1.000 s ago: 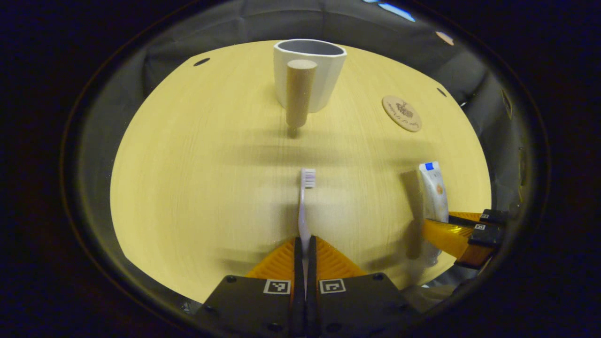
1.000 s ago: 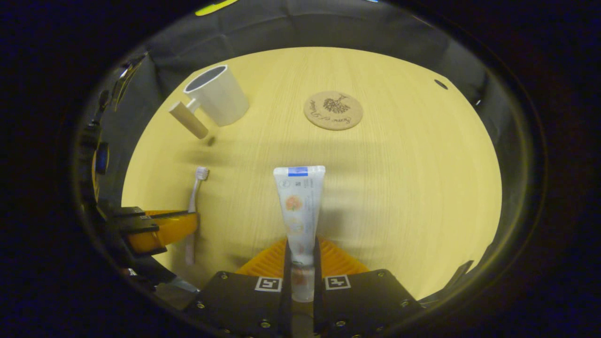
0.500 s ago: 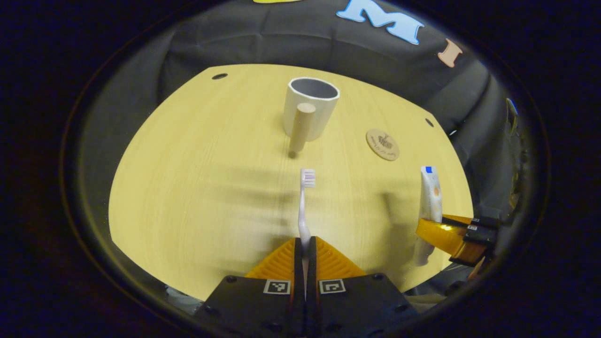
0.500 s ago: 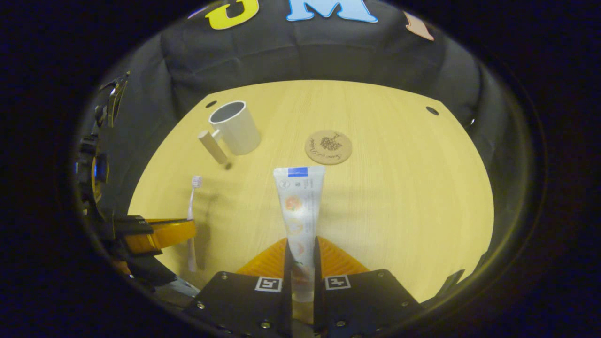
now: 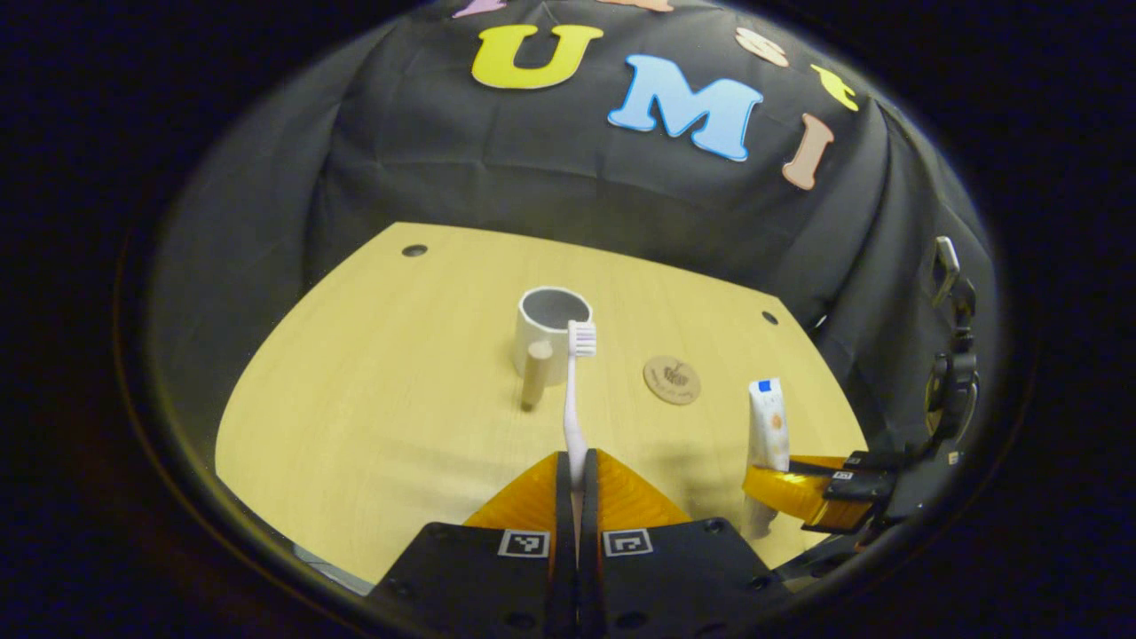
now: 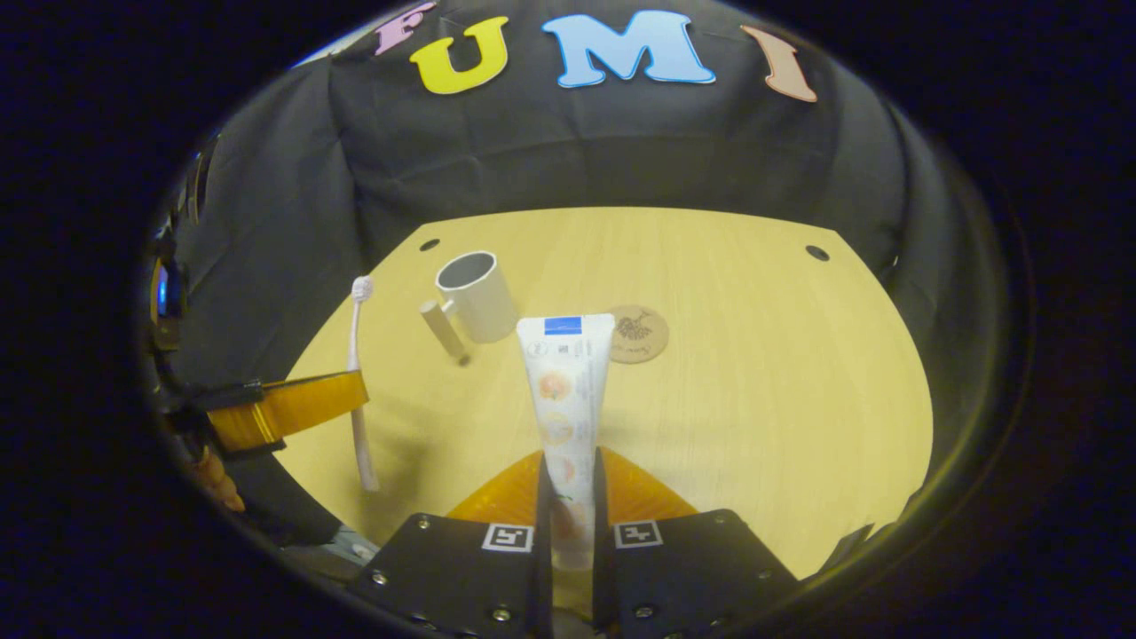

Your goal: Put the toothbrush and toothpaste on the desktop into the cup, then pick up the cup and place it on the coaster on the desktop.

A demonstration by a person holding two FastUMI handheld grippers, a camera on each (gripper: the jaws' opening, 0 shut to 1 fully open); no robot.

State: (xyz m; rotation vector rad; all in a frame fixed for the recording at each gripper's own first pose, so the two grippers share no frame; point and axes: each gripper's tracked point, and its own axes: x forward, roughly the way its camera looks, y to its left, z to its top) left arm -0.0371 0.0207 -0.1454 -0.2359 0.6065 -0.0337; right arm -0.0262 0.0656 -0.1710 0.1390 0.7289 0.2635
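Toothbrush (image 5: 574, 399), slim, bristled head, pinched in left gripper (image 5: 577, 470), raised above the wood-grain desk (image 5: 373, 417). Flat toothpaste (image 6: 566, 399) tube clamped in right gripper (image 6: 568, 484). Cylindrical cup (image 5: 548, 342) with peg handle stands near round coaster (image 5: 672, 380). Both grippers are higher than before; desk looks farther.

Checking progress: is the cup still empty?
Empty as far as visible: the cup stands upright, toothbrush and toothpaste are held in grippers.
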